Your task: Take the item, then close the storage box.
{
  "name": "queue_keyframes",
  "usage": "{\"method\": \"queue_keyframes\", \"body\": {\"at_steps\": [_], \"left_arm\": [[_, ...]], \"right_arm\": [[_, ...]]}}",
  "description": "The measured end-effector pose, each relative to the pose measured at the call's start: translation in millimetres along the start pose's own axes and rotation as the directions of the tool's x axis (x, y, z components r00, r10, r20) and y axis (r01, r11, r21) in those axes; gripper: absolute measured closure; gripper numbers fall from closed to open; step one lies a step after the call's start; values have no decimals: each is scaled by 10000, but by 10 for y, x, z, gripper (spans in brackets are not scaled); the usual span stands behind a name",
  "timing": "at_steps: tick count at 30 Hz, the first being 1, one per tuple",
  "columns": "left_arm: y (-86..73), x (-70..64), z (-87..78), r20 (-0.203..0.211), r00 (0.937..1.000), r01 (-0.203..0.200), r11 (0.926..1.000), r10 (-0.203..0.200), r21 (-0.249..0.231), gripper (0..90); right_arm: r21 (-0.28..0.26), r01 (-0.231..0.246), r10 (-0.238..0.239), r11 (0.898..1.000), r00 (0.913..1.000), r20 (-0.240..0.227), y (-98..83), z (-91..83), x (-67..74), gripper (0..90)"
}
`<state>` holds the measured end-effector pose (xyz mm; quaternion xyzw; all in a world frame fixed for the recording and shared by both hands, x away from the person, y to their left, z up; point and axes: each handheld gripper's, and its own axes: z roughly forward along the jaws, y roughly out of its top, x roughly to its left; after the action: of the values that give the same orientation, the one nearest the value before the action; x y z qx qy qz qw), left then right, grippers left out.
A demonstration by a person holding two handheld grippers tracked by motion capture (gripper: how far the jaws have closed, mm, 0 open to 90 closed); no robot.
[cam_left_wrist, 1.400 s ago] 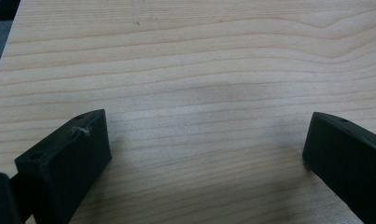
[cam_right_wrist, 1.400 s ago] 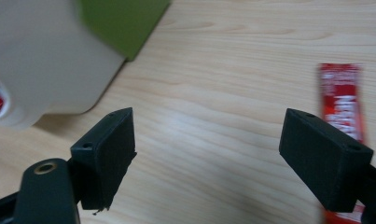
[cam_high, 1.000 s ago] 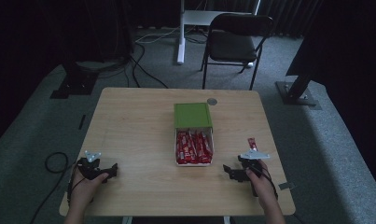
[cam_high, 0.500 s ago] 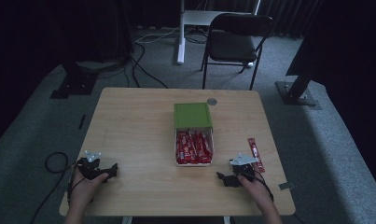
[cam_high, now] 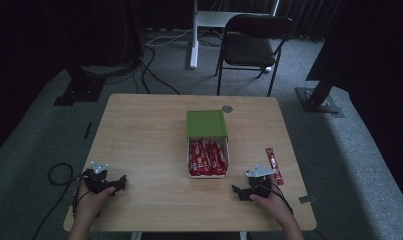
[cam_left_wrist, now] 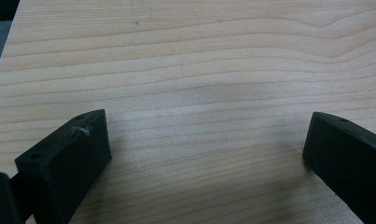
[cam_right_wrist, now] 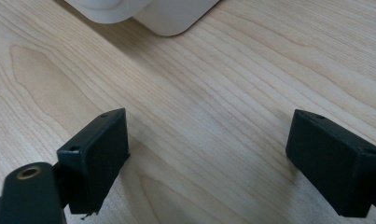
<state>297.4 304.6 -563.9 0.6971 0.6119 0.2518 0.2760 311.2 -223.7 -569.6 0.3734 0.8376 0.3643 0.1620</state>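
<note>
a red packet (cam_high: 274, 165) lies flat on the desk (cam_high: 149, 130) just beside the right claw (cam_high: 237, 190), on its outer side. that claw gapes empty, box (cam_high: 208, 145) ahead. left claw (cam_high: 121, 180) also gapes, well apart.

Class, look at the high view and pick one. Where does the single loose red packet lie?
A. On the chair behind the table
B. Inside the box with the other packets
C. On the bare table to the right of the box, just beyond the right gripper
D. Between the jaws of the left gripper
C: the loose red packet lies flat on the table, right of the box and beside the right gripper.
</note>
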Motion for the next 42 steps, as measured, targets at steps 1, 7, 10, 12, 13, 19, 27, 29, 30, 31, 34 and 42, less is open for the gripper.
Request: {"method": "queue_keyframes", "body": {"at_steps": [1, 7, 10, 12, 13, 19, 27, 29, 30, 31, 34, 42], "left_arm": [[0, 1, 0, 4, 10000, -11, 10000, 11, 0, 14], [0, -20, -1, 225, 9994, -280, 9996, 280, -7, 14], [4, -42, 2, 393, 9979, -506, 9987, 507, -39, 14], [6, -50, 2, 402, 9978, -531, 9986, 533, -41, 14], [8, -68, 1, 500, 9965, -661, 9978, 663, -45, 14], [17, -122, -12, 1010, 9872, -1241, 9923, 1235, -8, 14], [92, -290, -83, 1739, 9711, -1577, 9864, 1633, -460, 15], [110, -359, -90, 1868, 9665, -1682, 9841, 1761, -575, 14], [118, -393, -91, 1920, 9641, -1743, 9826, 1835, -641, 15], [125, -426, -94, 2028, 9601, -1817, 9808, 1926, -709, 14], [136, -517, -93, 2226, 9517, -1951, 9763, 2116, -937, 14], [143, -692, -85, 2601, 9274, -2459, 9621, 2689, -1181, 14]], "right_arm": [[0, 3, -3, 10000, 10000, -1, 0, 0, 0, 124], [-1, -5, 5, 10000, 10000, -20, 0, -2, -3, 128], [-36, -83, 83, 10000, 10000, 36, 0, -5, -11, 135], [-59, -139, 139, 9999, 9999, 36, 0, -7, -15, 135], [-102, -164, 165, 9998, 9998, 54, -1, -8, -20, 135], [-381, -474, 479, 9981, 9988, 122, 42, -52, -64, 134], [-844, -884, 886, 9925, 9961, -22, 114, -84, -79, 131], [-978, -1025, 1025, 9899, 9947, -49, 121, -94, -84, 131], [-1011, -1000, 1002, 9898, 9950, -32, 123, -98, -87, 131], [-1009, -974, 979, 9901, 9952, 3, 124, -101, -88, 131], [-985, -877, 883, 9913, 9961, 22, 127, -105, -96, 131], [-1187, -963, 967, 9882, 9953, -29, 156, -115, -99, 131]]}}
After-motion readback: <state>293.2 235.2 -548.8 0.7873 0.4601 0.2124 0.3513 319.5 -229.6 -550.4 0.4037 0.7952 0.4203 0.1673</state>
